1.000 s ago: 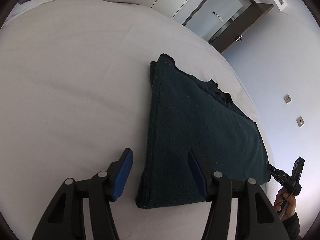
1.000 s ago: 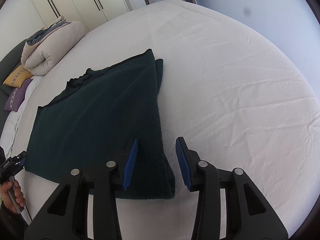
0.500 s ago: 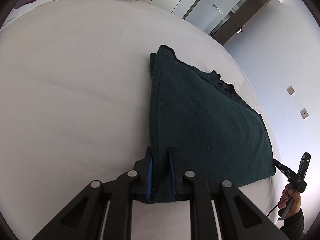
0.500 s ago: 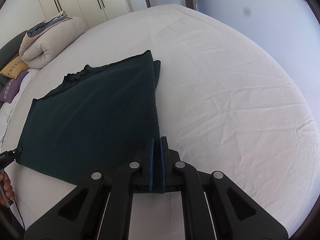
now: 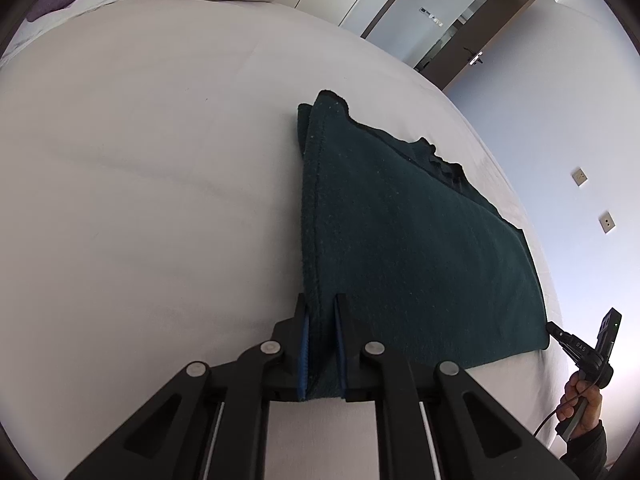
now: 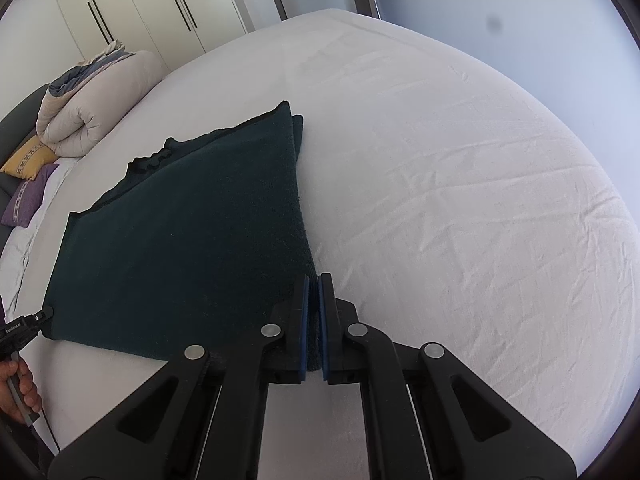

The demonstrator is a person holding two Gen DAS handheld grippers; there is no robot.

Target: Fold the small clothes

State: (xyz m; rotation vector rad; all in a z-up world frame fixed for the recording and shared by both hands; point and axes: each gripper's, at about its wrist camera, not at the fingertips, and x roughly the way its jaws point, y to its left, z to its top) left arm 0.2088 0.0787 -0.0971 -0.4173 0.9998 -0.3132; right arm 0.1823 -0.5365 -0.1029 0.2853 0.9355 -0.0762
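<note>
A dark green folded garment (image 5: 408,248) lies flat on the white bed (image 5: 140,200). My left gripper (image 5: 320,312) is shut on its near left corner. In the right wrist view the same garment (image 6: 192,248) spreads to the left, and my right gripper (image 6: 314,284) is shut on its near right corner. The right gripper also shows at the garment's far corner in the left wrist view (image 5: 560,332), and the left gripper shows at the left edge of the right wrist view (image 6: 40,316). The cloth's near edge hangs taut between them.
A rolled beige duvet (image 6: 88,116) and purple and yellow pillows (image 6: 28,196) lie at the head of the bed. White wardrobes (image 6: 160,12) and a door (image 5: 476,40) stand behind. The wrinkled sheet (image 6: 460,200) stretches to the right.
Both grippers closed from open onto the near corners of the garment. They have since lifted the near edge slightly, and the views drew back a little.
</note>
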